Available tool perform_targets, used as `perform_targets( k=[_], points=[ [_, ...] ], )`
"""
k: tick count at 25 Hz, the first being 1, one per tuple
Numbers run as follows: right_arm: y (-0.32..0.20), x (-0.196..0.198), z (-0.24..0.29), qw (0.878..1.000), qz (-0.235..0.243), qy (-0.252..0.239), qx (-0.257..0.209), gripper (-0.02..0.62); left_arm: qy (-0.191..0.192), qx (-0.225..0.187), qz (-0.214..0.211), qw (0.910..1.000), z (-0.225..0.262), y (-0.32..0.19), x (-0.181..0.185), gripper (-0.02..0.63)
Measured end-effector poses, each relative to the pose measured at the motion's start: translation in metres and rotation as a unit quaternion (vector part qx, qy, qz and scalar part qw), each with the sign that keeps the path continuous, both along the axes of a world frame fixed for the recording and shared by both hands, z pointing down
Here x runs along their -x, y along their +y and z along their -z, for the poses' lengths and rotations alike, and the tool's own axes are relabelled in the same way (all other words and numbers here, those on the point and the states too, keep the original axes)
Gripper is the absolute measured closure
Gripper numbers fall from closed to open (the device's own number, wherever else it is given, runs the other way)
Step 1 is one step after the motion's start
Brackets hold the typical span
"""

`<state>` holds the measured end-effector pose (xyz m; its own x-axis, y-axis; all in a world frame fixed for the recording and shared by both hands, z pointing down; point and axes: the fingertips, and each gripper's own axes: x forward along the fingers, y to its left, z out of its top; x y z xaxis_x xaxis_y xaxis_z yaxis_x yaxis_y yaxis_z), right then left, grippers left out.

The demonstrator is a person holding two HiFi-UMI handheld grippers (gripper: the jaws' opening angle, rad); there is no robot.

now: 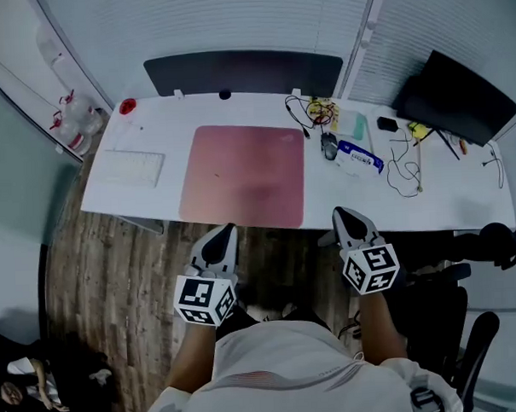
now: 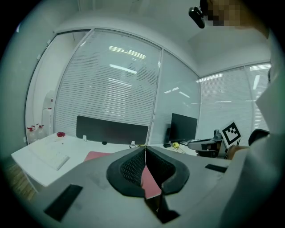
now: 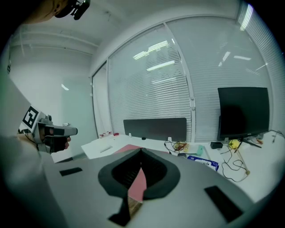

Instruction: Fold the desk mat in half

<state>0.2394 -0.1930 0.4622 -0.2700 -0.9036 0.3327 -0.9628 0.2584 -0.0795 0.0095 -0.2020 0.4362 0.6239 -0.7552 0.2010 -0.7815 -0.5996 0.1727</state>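
Note:
A pink desk mat (image 1: 244,174) lies flat and unfolded on the white desk (image 1: 152,129), its near edge at the desk's front edge. My left gripper (image 1: 225,232) hovers off the desk just in front of the mat's near left corner, jaws shut and empty. My right gripper (image 1: 341,214) hangs in front of the desk, right of the mat's near right corner, shut with nothing held. The mat (image 2: 95,155) shows beyond the left gripper (image 2: 145,150). In the right gripper view a strip of the mat (image 3: 139,181) shows under the closed right gripper (image 3: 141,152).
A white keyboard (image 1: 133,169) lies left of the mat. A mouse (image 1: 328,145), a blue packet (image 1: 360,157) and tangled cables (image 1: 402,171) lie to the right. A dark monitor (image 1: 458,98) stands far right, a dark panel (image 1: 244,73) along the back edge. A chair (image 1: 451,320) is at right.

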Motion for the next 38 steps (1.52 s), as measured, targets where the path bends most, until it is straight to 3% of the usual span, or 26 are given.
perform_targets(
  k=[12, 18, 20, 22, 29, 34, 38],
  points=[
    [-0.082, 0.075, -0.008, 0.995, -0.093, 0.029, 0.024, 0.543, -0.007, -0.002, -0.084, 0.9964, -0.009, -0.120, 0.072, 0.591],
    [-0.091, 0.064, -0.060, 0.986, -0.113, 0.034, 0.118, 0.543, -0.002, 0.024, -0.100, 0.9947, -0.023, -0.134, 0.068, 0.591],
    [-0.089, 0.059, -0.086, 0.981, -0.105, 0.043, 0.157, 0.522, 0.001, 0.038, -0.094, 0.9949, -0.030, -0.136, 0.064, 0.591],
    [-0.085, 0.053, -0.114, 0.975, -0.098, 0.047, 0.194, 0.435, 0.004, 0.052, -0.090, 0.9945, -0.037, -0.134, 0.058, 0.591],
    [-0.069, 0.035, -0.216, 0.944, -0.092, 0.066, 0.309, 0.389, -0.003, 0.073, -0.081, 0.9941, -0.052, -0.127, 0.035, 0.591],
    [-0.060, 0.024, -0.265, 0.925, -0.104, 0.061, 0.360, 0.392, -0.013, 0.086, -0.073, 0.9935, -0.063, -0.120, 0.032, 0.591],
    [-0.055, 0.022, -0.279, 0.917, -0.120, 0.033, 0.380, 0.469, -0.021, 0.091, -0.061, 0.9937, -0.066, -0.118, 0.041, 0.591]
  ],
)
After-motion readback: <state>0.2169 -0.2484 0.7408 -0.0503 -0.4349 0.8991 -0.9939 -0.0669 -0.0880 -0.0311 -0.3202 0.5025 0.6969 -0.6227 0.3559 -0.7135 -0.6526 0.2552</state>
